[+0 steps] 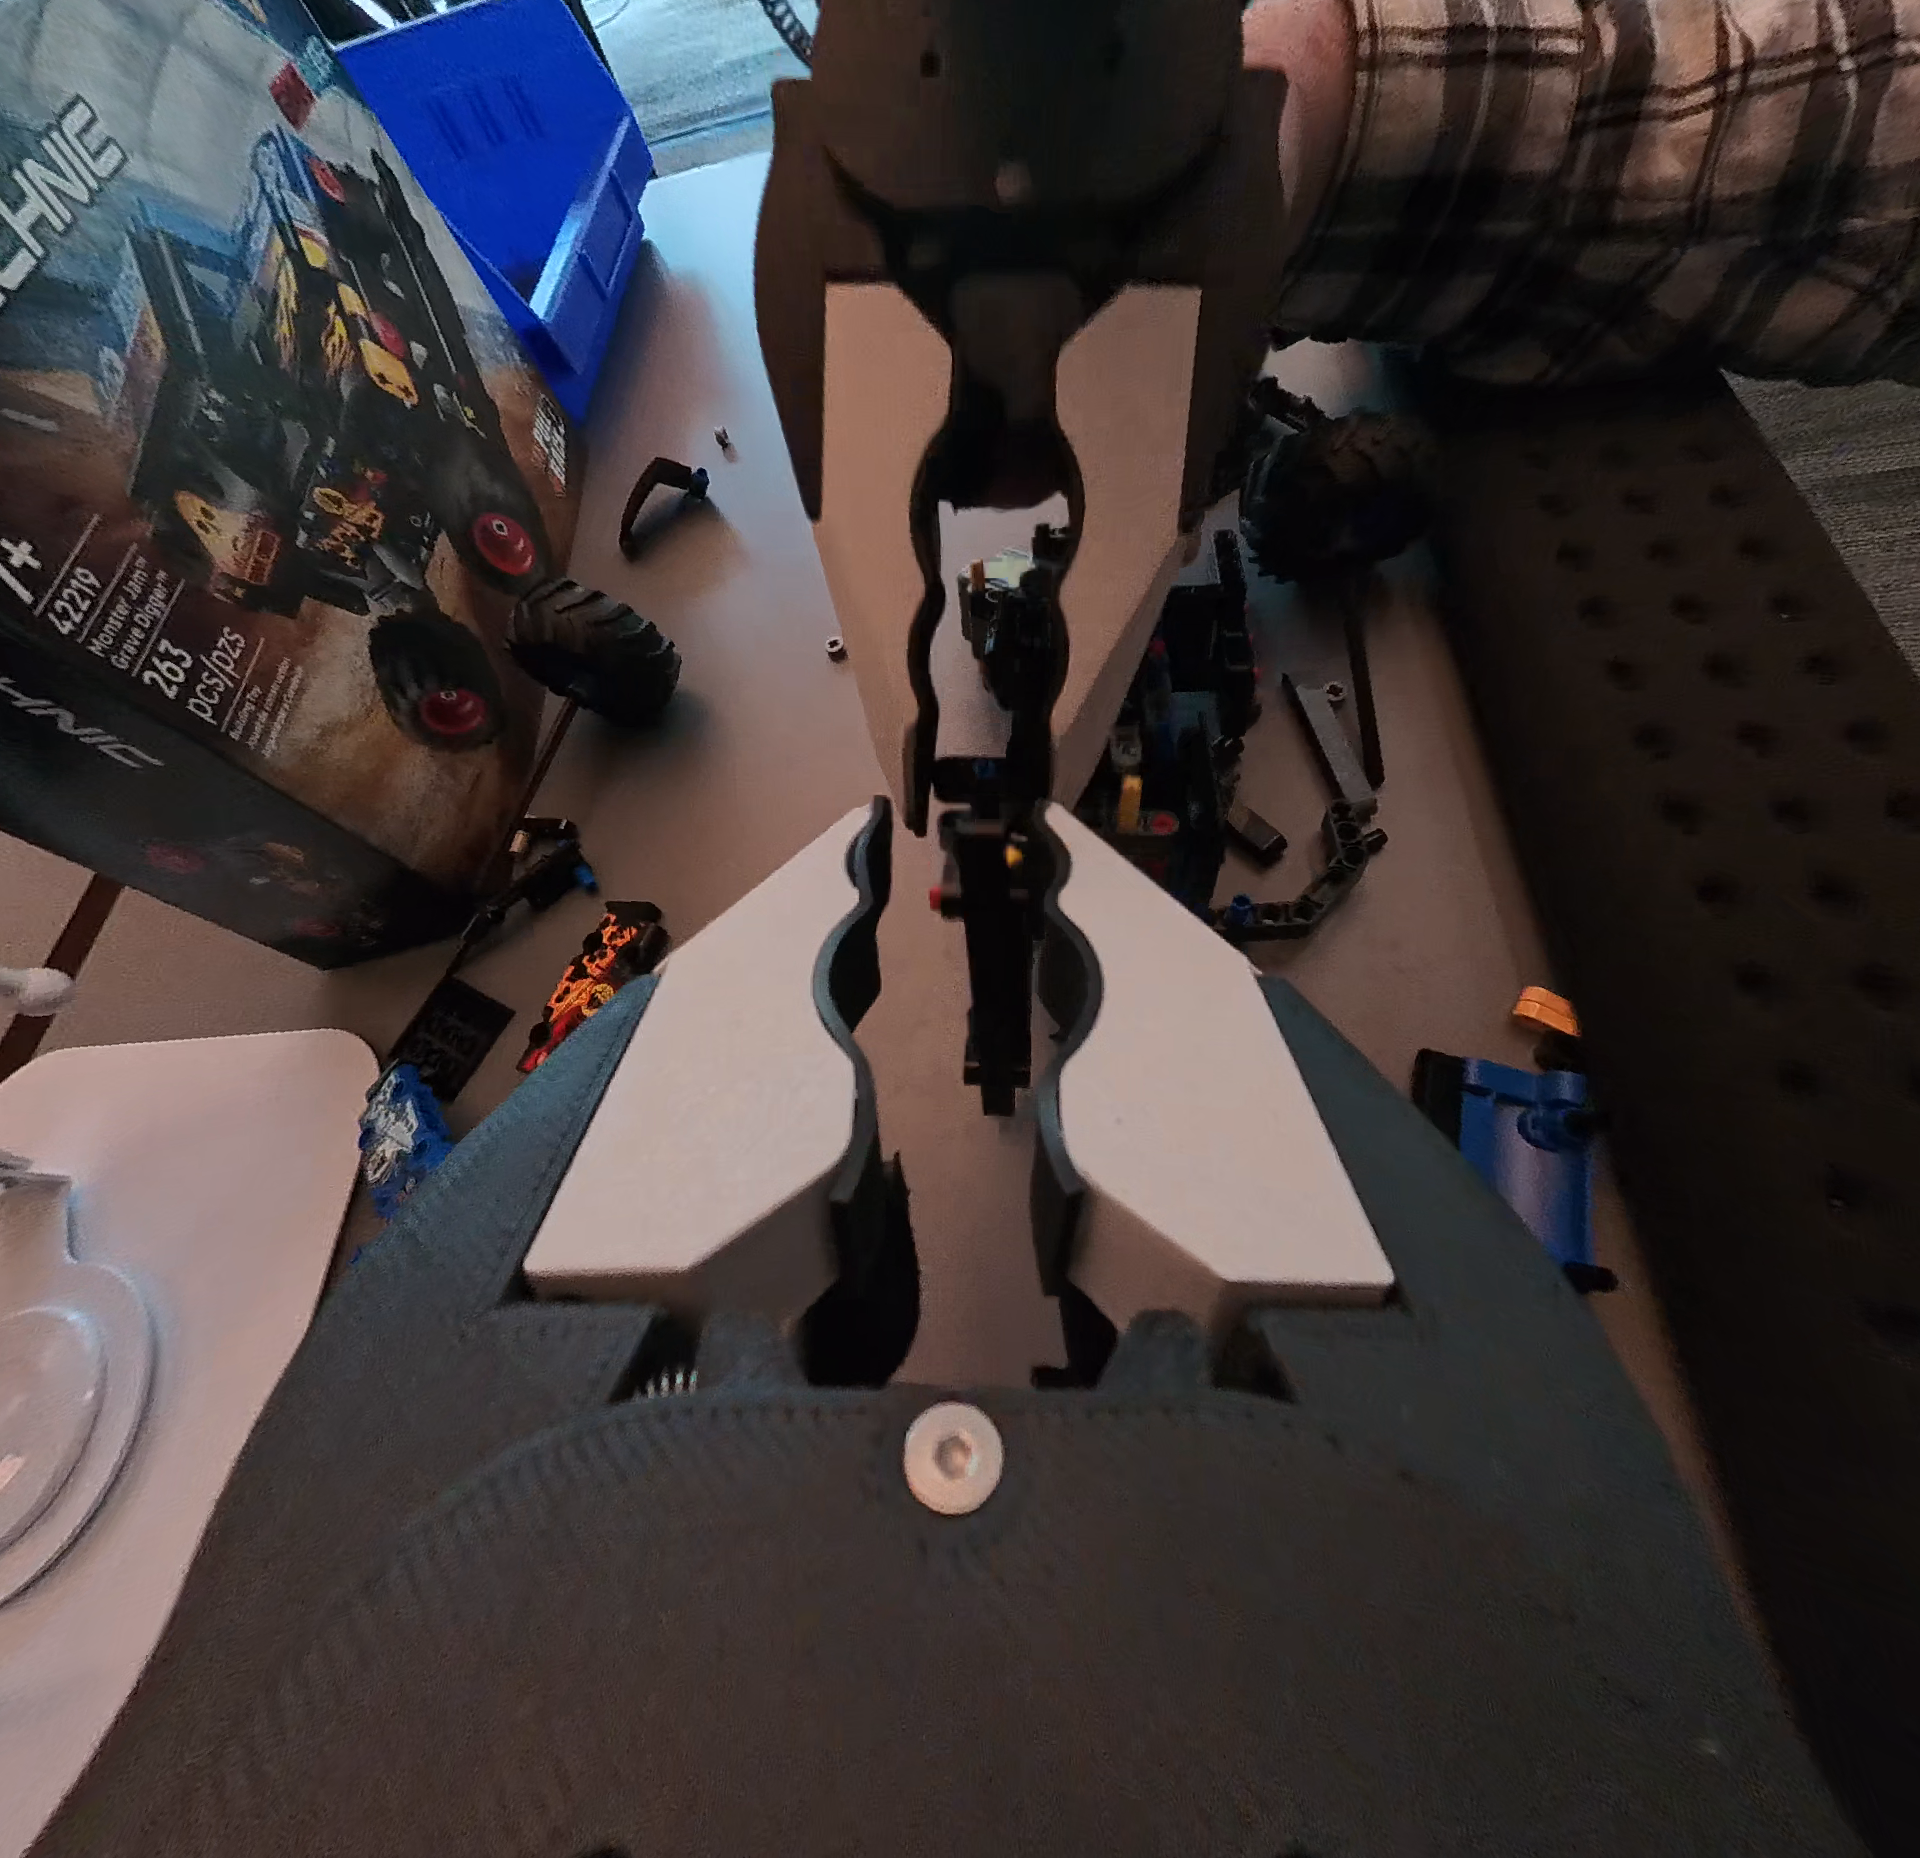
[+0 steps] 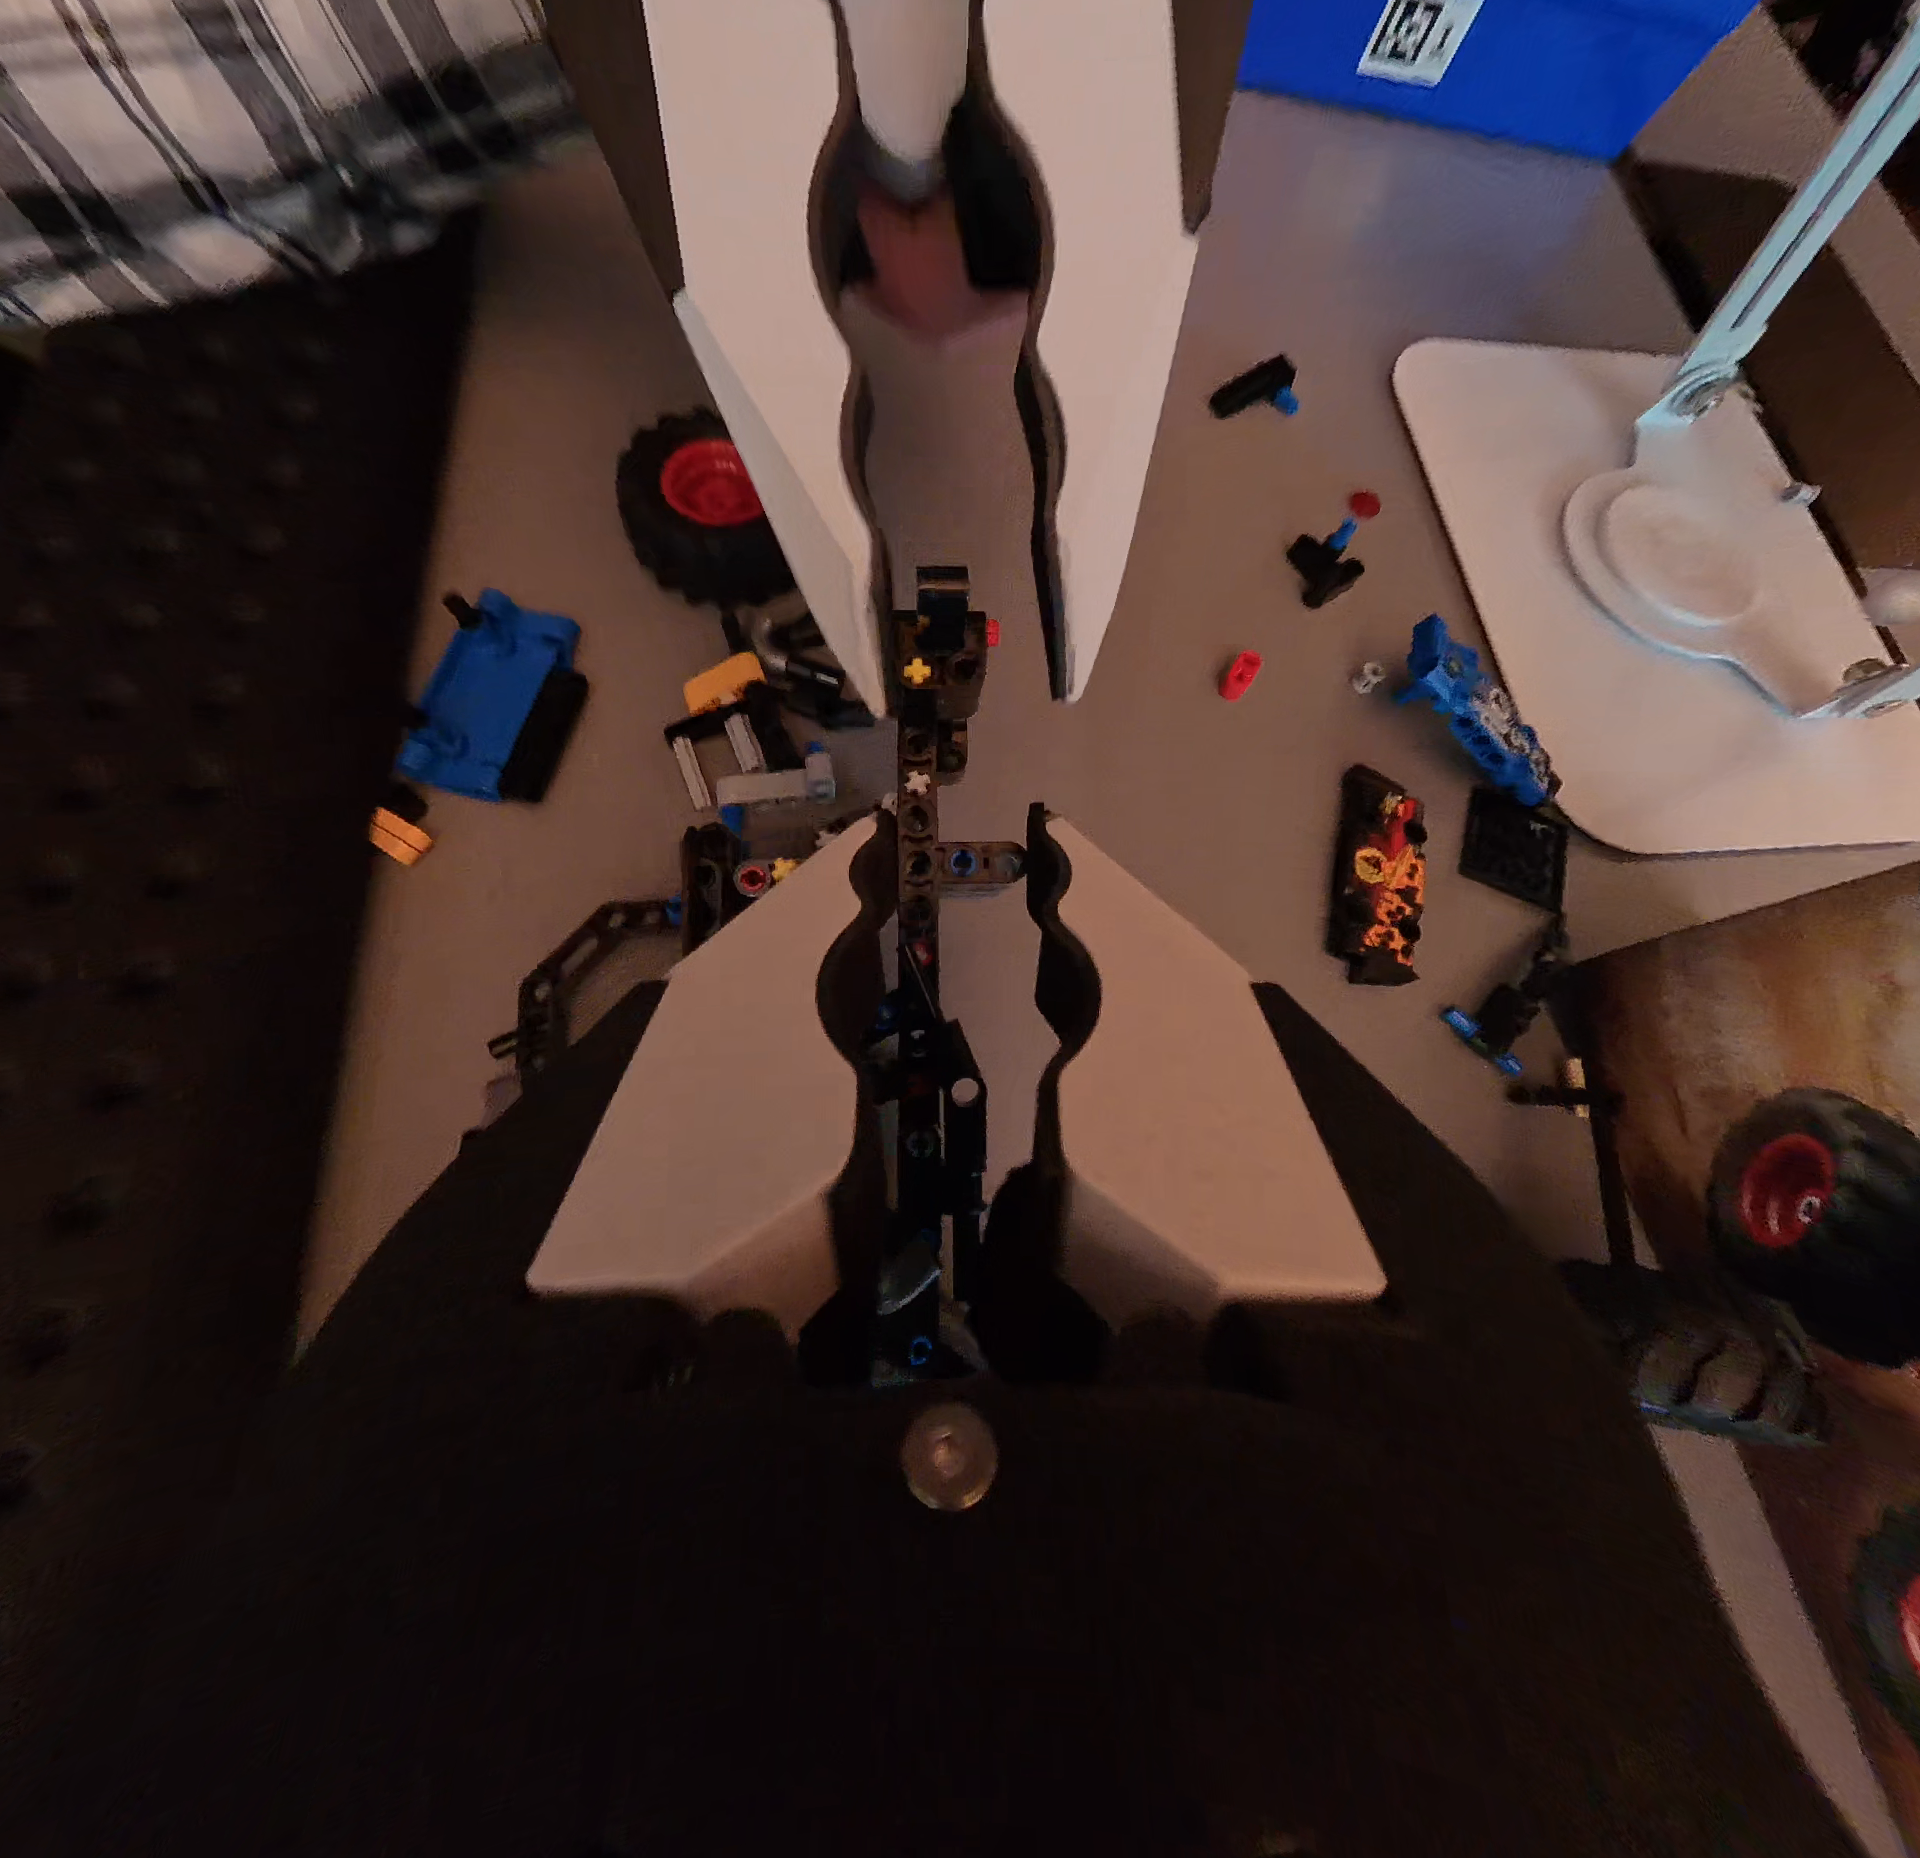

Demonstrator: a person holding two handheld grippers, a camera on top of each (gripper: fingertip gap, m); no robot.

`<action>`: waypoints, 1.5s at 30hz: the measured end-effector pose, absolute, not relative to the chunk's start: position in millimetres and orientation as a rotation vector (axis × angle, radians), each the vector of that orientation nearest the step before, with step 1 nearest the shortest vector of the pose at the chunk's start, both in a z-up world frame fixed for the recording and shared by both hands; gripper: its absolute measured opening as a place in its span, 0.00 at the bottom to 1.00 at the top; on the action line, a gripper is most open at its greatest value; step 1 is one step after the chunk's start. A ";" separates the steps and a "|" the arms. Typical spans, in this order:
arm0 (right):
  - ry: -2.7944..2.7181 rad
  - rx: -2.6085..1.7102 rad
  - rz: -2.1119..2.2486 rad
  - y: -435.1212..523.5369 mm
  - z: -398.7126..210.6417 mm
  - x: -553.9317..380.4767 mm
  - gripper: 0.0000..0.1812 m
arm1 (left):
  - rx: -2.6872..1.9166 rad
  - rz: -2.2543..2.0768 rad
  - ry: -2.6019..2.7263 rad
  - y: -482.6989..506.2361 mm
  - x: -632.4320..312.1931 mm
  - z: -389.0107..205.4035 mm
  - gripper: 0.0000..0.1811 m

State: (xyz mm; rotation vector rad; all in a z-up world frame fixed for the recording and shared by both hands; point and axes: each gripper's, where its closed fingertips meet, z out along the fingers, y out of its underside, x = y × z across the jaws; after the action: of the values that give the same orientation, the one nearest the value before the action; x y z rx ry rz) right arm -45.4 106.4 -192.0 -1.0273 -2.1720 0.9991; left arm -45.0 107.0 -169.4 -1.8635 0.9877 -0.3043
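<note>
One black beam assembly (image 2: 920, 832) hangs in the air above the table (image 2: 1195, 582), stretched between two hand-held grippers that face each other tip to tip. The right hand-held gripper (image 2: 961, 816) has the assembly's long beam running deep between its fingers. The beam lies along one pad and a short cross-piece reaches the other, so it appears clamped at a narrow setting. The left hand-held gripper (image 1: 964, 811) brackets the assembly's far end with its fingers partly apart; I cannot tell whether they press on it.

Below and beside the assembly lie a red-hubbed wheel (image 2: 707, 504), a blue block (image 2: 488, 696) and a flame-printed panel (image 2: 1377, 873). Farther from it stand a toy box (image 1: 260, 458), a blue bin (image 1: 520, 146) and a white lamp base (image 2: 1475, 458).

As I judge it, the thin assembly could twist or snap apart if the two hand-held grippers pull out of line. If the one-sided contact gives way, it could drop among the loose parts.
</note>
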 end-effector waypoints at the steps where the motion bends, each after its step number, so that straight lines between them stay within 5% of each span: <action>1: -2.191 -1.026 0.971 105.6 -196.7 -45.7 0.13 | -1.867 -0.298 0.993 106.6 -45.0 -170.7 0.11; 41: -2.106 -1.098 0.980 112.2 -201.2 -56.1 0.14 | -1.886 -0.280 0.811 107.8 -61.0 -179.3 0.10; 45: -2.080 -1.112 1.023 114.0 -194.8 -55.4 0.12 | -1.893 -0.272 0.823 106.6 -60.2 -180.8 0.16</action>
State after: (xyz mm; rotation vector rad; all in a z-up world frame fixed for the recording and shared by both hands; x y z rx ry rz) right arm -55.4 114.0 -194.8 -1.1121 -2.0800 1.0235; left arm -60.2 106.6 -180.8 -1.8926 0.8233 -0.2722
